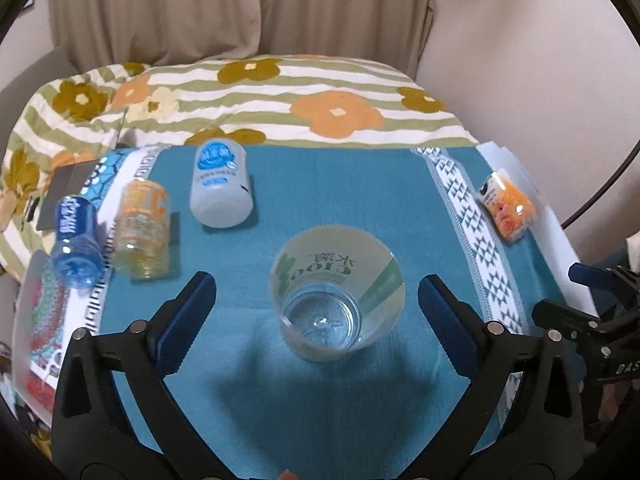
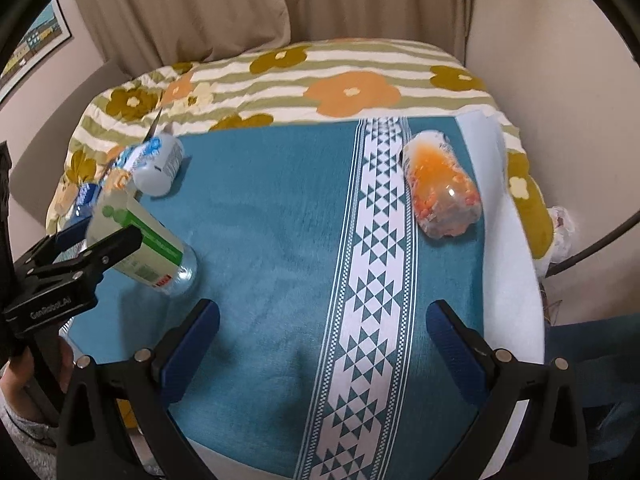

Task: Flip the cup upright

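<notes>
A clear plastic cup with green print (image 1: 336, 300) stands upside down on the teal cloth, its clear base toward the camera in the left wrist view. My left gripper (image 1: 316, 304) is open, its blue-padded fingers (image 1: 188, 320) wide on either side of the cup, not touching it. The cup also shows at the left of the right wrist view (image 2: 140, 248), partly behind the left gripper's finger (image 2: 100, 256). My right gripper (image 2: 322, 332) is open and empty over the cloth, well right of the cup.
On the teal cloth (image 1: 320, 184) lie a white bottle (image 1: 220, 184), a yellow-orange cup (image 1: 142, 232) and a blue bottle (image 1: 76, 240) at the left. An orange-filled cup (image 2: 440, 196) lies at the right. A flowered quilt (image 1: 280, 92) lies behind.
</notes>
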Tool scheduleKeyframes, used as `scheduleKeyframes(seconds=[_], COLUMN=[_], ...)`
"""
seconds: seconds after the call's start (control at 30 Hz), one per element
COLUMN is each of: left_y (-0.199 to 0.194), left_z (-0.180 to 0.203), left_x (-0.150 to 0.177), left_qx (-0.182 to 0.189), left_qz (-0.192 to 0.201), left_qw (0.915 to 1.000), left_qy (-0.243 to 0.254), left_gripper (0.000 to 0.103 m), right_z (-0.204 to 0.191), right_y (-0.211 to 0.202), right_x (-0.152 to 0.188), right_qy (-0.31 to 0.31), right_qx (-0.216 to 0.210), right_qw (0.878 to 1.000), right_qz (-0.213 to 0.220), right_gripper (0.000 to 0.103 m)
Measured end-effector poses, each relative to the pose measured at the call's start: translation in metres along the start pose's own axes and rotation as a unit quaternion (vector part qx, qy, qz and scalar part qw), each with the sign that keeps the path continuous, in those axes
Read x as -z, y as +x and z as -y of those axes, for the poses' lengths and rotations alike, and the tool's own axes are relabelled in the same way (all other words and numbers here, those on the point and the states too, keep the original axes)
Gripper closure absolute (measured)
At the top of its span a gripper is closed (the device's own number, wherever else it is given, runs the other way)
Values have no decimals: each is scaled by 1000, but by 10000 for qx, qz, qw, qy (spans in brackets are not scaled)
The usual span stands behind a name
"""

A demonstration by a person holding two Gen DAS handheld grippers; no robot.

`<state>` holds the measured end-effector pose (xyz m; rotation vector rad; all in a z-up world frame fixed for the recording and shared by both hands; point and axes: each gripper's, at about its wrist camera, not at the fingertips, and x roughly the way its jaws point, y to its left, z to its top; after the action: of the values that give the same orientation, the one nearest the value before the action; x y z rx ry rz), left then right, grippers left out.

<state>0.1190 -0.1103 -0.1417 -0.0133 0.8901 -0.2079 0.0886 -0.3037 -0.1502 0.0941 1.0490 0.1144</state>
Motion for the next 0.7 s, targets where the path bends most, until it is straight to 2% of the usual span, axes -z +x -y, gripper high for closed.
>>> scheduleKeyframes(seconds=[0.5, 0.7], left_y=[-126, -155], left_z=[-47, -66], left_x=[-15, -11], left_qx=[-127, -233], left_qz=[118, 270], left_qw=[9998, 9992], left_qy=[-71, -174], left_gripper=[0, 0], right_z=[-68, -83], right_y=[-98, -121], right_x=[-13, -10], right_qy=[110, 274], right_qx=[432, 672], right_qw=[9960, 9926], right_qz=[773, 978], right_gripper=[0, 0])
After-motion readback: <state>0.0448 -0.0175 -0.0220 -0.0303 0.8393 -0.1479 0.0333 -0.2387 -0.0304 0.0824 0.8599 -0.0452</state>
